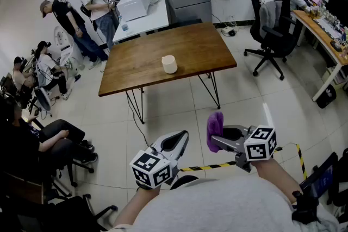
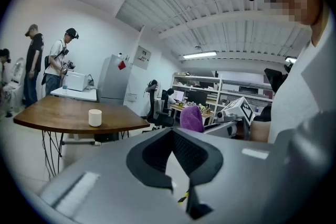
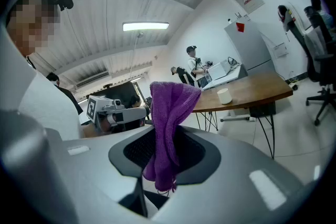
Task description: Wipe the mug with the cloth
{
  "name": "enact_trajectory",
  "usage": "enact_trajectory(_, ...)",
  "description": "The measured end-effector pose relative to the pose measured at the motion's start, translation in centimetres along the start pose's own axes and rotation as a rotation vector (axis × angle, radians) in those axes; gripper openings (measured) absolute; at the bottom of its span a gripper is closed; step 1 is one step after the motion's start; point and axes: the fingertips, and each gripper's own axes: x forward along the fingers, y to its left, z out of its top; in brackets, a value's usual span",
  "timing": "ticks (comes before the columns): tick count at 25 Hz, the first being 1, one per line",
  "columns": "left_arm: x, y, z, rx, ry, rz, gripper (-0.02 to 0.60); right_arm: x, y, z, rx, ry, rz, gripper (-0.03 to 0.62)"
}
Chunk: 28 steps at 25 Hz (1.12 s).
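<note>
Right gripper view: what's in the claw?
— The right gripper point(image 3: 164, 155) is clamped on the purple cloth point(image 3: 170, 107), which stands up from its jaws.
And the left gripper point(image 2: 176, 152)?
— Closed on nothing. The mug point(image 2: 95, 117) stands upright on the wooden table point(image 2: 52, 113), well ahead of both claws.

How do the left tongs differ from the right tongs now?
The left grey tongs are empty; the right grey tongs grip a purple terry cloth. The left tongs point ahead, the right tongs angle toward the left. Both are shut, short of the white mug on the brown wooden table.
</note>
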Motion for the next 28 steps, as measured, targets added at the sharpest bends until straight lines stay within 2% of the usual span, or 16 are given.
enact_trajectory(9,3.5,5.2,-0.2,0.0,0.004,-0.004,0.002,2.2,-5.2,1.3,0.021,-0.003,-0.022,0.109)
enact_trajectory(11,4.4,7.4,0.1,0.003,-0.006,-0.02,0.002,3.6,-6.9,1.6,0.032,0.003,-0.033,0.109)
enact_trajectory(14,6.0,11.1,0.8,-0.019,-0.037,-0.083,0.0,6.3,-10.0,2.6,0.054,0.017,-0.05,0.109)
enact_trajectory(20,9.6,22.6,2.8,-0.08,-0.045,-0.166,0.008,15.1,-17.5,6.9,0.114,0.034,-0.079,0.109)
enact_trajectory(25,12.8,34.0,5.0,-0.109,-0.017,-0.207,0.09,24.0,-23.7,11.3,0.165,0.051,-0.081,0.109)
enact_trajectory(28,14.6,40.7,5.9,-0.096,0.007,-0.224,0.148,28.2,-27.2,13.8,0.183,0.056,-0.094,0.109)
